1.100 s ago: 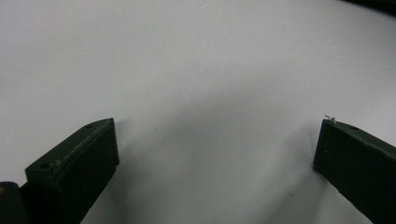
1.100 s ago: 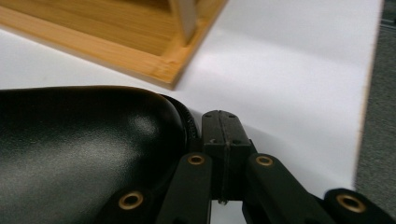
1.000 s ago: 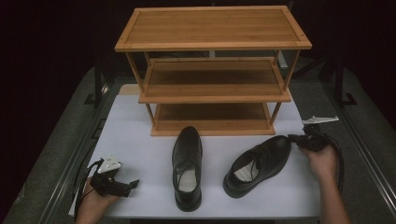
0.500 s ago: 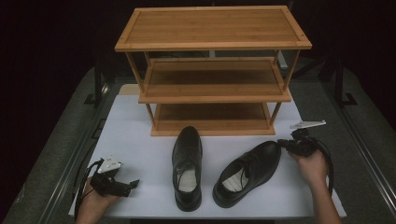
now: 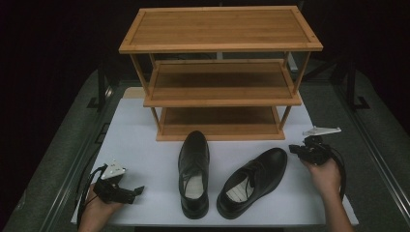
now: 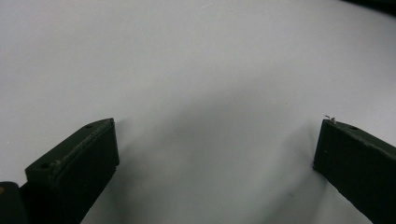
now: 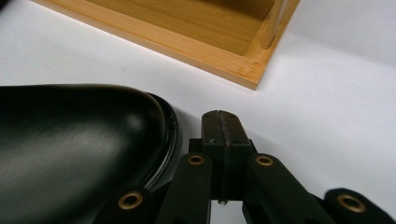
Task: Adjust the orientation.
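Two black dress shoes lie on the white mat (image 5: 145,145) in front of a three-tier wooden rack (image 5: 220,72). The left shoe (image 5: 194,174) points straight at the rack. The right shoe (image 5: 251,180) lies slanted, its toe (image 7: 79,140) toward the right. My right gripper (image 5: 293,149) (image 7: 220,122) is shut with nothing between its jaws, and its tip sits close beside that toe. Whether it touches the toe I cannot tell. My left gripper (image 5: 137,190) (image 6: 217,154) rests low over the mat at the front left, jaws wide open and holding nothing.
The rack's bottom shelf (image 7: 187,32) stands just beyond the right gripper, its corner post close by. Dark table rails (image 5: 372,145) run along both sides of the mat. Bare mat lies between the left gripper and the left shoe.
My right gripper has moved left toward the right shoe's toe. The shoe has slid left and toward the front edge, turning more slanted. The left hand has not moved.
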Action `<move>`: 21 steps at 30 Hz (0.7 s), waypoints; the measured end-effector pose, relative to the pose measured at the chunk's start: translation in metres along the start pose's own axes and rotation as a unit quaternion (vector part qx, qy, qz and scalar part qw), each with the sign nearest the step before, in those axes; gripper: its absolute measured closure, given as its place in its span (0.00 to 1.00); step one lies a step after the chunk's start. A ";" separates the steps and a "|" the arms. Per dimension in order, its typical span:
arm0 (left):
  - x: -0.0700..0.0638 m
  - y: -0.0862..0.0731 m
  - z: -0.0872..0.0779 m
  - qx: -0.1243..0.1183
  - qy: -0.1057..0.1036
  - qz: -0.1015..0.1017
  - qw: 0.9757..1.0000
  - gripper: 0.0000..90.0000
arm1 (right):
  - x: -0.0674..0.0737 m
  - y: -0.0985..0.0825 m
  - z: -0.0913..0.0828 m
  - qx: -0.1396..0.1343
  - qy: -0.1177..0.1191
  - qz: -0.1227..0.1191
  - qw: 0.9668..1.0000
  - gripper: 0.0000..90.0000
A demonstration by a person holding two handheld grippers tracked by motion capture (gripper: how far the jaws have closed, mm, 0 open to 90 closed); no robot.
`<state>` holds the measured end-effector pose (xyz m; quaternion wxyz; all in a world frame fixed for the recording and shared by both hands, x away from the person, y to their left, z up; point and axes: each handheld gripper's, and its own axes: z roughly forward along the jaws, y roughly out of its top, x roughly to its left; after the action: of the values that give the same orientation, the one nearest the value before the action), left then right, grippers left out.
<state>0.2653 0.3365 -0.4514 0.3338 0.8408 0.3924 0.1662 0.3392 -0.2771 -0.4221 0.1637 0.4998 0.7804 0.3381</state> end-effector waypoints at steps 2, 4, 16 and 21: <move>0.000 0.000 0.000 0.000 0.000 0.000 1.000 0.00 | 0.003 -0.006 -0.007 -0.009 -0.002 -0.005 1.000 1.00; 0.000 0.000 0.000 0.000 0.000 0.000 1.000 0.00 | 0.006 -0.013 -0.015 -0.012 -0.004 -0.007 1.000 1.00; 0.000 0.000 0.000 0.001 0.000 0.000 1.000 0.00 | 0.038 -0.056 -0.051 -0.028 0.037 -0.019 0.999 1.00; 0.000 0.000 0.000 0.002 0.000 0.001 1.000 0.00 | 0.052 -0.067 -0.055 -0.030 0.055 -0.028 0.998 1.00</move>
<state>0.2652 0.3365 -0.4511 0.3320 0.8417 0.3923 0.1656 0.2379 -0.2691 -0.4246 0.1451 0.4534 0.7912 0.3838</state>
